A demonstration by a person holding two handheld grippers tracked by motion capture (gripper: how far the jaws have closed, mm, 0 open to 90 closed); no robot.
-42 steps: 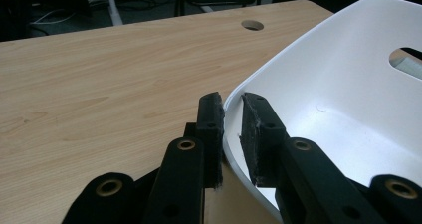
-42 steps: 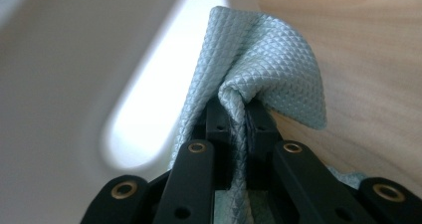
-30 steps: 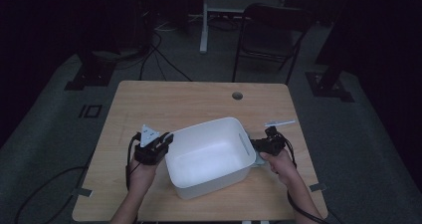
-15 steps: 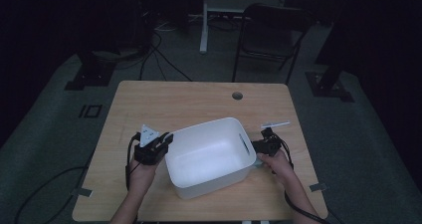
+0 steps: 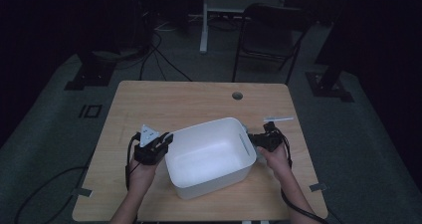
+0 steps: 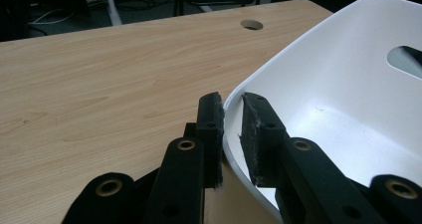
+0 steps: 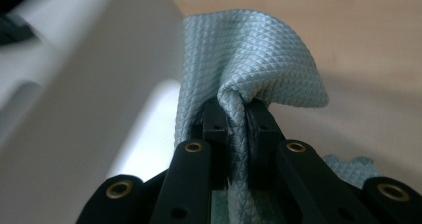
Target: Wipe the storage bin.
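The white tub (image 5: 210,157) sits near the front edge of the desk (image 5: 189,99). The left gripper (image 6: 231,129) pinches the tub's rim, probably to keep it from sliding. The right gripper (image 7: 234,129) is squeezed tight on a blue cloth (image 7: 254,59), pressed against the tub's outer wall, likely to wipe it.

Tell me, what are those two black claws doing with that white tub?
A person at a wooden table holds a claw in each hand. The left claw pinches the rim of the white tub, one jaw inside and one outside. The right claw is shut on a pale blue cloth, right beside the tub's outer wall.
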